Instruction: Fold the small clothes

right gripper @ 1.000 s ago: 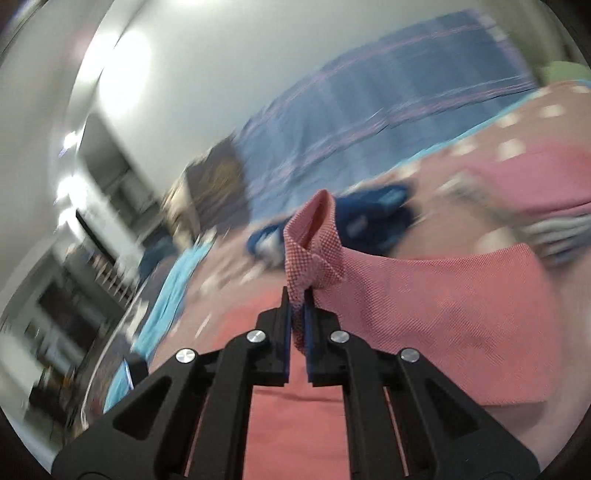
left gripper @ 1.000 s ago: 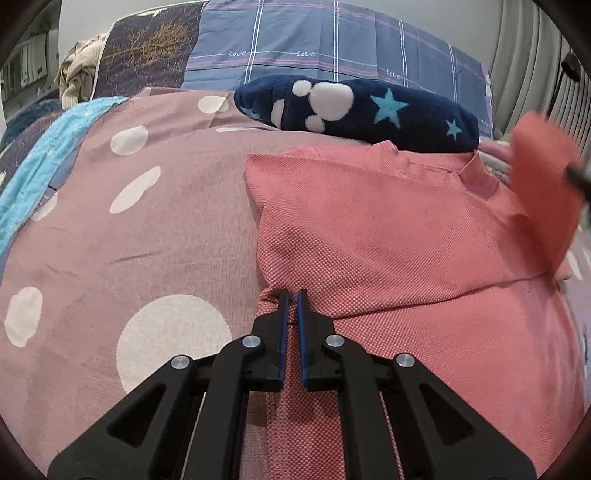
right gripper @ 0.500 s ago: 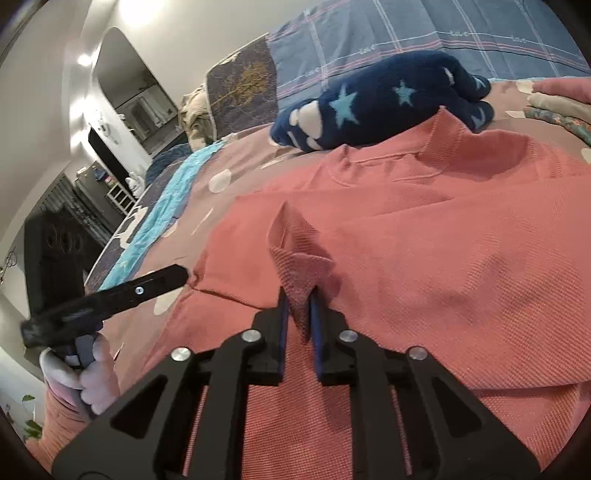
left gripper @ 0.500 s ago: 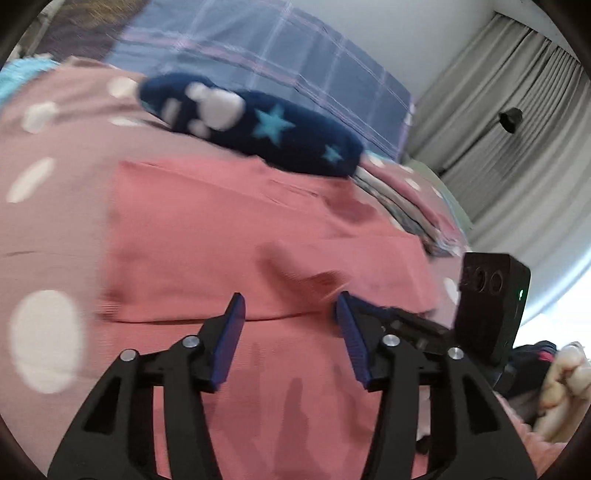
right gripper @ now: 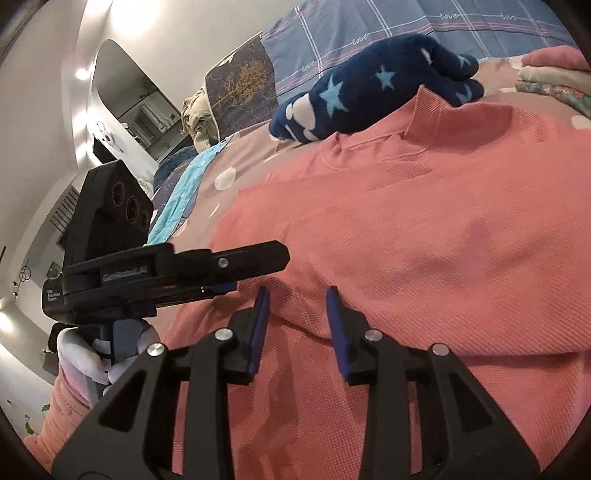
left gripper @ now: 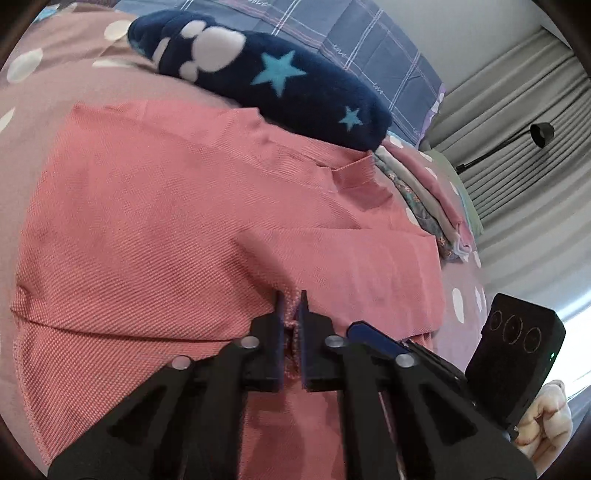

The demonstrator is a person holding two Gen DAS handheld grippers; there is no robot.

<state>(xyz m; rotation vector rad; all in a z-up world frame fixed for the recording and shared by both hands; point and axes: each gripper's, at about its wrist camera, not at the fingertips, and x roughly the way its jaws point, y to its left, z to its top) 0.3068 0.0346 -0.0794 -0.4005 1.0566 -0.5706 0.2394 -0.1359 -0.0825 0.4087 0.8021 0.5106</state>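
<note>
A red polo shirt lies spread on the pink dotted bedspread, collar toward the back. My left gripper is shut on a small pinch of the shirt's cloth near a folded edge. In the right wrist view the left gripper reaches in from the left over the shirt. My right gripper hovers low over the same fold. Its jaws are opening and the pads do not press the cloth below them. One finger of the right gripper shows beside the left one.
A navy fleece item with stars and paw prints lies just behind the collar. A stack of folded clothes sits at the right of the shirt. A blue plaid pillow and a turquoise blanket lie farther back.
The left gripper let go of the shirt's left edge, opened, swung right and shut on cloth near the middle. The right gripper lowered its held fold onto the shirt and released it.
</note>
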